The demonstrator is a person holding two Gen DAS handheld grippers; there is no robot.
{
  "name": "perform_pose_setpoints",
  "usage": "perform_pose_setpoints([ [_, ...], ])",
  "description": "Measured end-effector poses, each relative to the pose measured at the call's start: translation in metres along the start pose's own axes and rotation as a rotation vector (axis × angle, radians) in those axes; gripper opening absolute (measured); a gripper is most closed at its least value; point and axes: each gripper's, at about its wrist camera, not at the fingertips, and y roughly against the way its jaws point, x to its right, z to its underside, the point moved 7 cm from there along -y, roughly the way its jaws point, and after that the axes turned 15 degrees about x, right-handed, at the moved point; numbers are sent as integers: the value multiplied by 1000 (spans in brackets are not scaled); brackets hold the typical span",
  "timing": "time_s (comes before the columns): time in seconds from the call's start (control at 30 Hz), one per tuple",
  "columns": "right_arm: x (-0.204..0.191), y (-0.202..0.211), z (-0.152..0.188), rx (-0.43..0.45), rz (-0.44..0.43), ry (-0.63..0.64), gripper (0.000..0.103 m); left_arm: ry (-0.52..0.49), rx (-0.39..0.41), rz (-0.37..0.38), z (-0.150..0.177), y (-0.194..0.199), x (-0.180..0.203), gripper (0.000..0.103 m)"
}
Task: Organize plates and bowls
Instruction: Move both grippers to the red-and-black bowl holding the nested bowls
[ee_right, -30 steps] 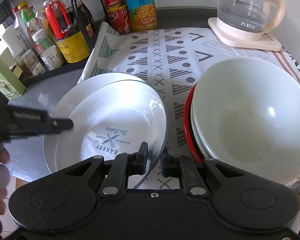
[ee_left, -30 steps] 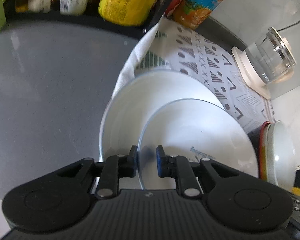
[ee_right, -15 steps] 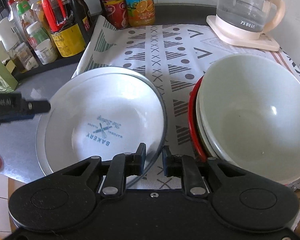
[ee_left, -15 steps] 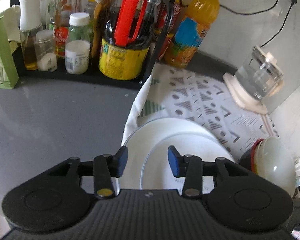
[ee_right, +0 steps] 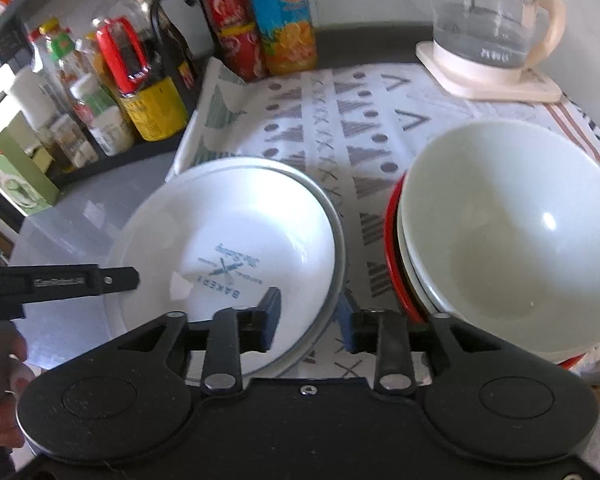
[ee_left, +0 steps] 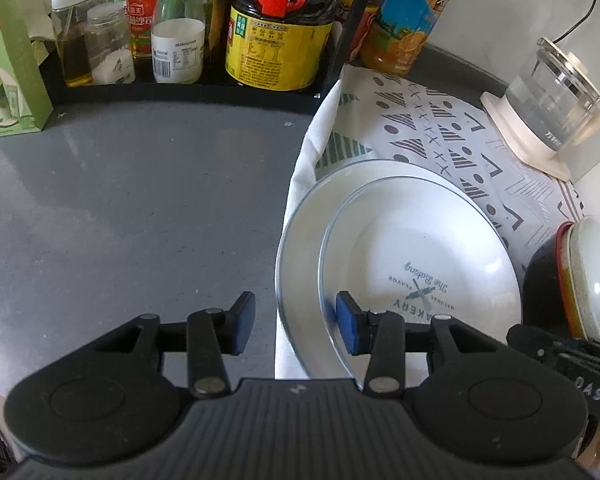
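Note:
A white bakery-print plate point(ee_left: 420, 264) rests inside a larger white plate point(ee_left: 300, 240) on the patterned cloth point(ee_left: 440, 128). The same stack shows in the right wrist view point(ee_right: 228, 240). To its right stands a stack of bowls, a pale bowl point(ee_right: 508, 232) on top and a red-rimmed bowl point(ee_right: 392, 240) below. My left gripper point(ee_left: 290, 322) is open, its jaws either side of the plates' left rim, empty. My right gripper point(ee_right: 310, 316) is open around the plates' near right rim, not clamping.
A rack of bottles and jars point(ee_left: 276, 28) lines the back left. An orange juice bottle point(ee_right: 284, 20) and a glass kettle on its base point(ee_right: 488, 36) stand at the back. A green box point(ee_left: 8, 80) is at far left on the grey counter point(ee_left: 140, 208).
Both grippers opened and let go of the bakery plate, which now lies in the larger plate. The left gripper drew back and lifted away from the rim.

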Motion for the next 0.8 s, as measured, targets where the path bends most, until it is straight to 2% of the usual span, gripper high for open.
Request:
perform_pose_setpoints([
  [0.03,-1,2,-2,9,-5,3,39,0,1,0,0,0,0,42],
  [0.23,3,14,-10,48,-20,-8,40,13,24,-31,-4,2,-3,42],
  [0.4,10,24,-17,76,-24,-40,42,27,39,-26,-7,7,-3,32],
  [0.47,13,31,-23,94,-34,-64,45,35,44,-23,-9,10,-3,32],
  [0.53,15,38,-28,121,-35,-69,53,44,47,-18,-13,15,-3,32],
  [0.6,20,45,-35,149,-33,-76,56,39,56,-12,-17,22,1,32],
  [0.7,29,56,-43,188,-20,-87,66,27,70,-7,-27,31,8,37],
  [0.77,37,62,-49,218,-8,-91,76,29,76,7,-33,36,14,42],
  [0.8,41,65,-52,236,1,-95,87,33,87,20,-37,39,19,48],
])
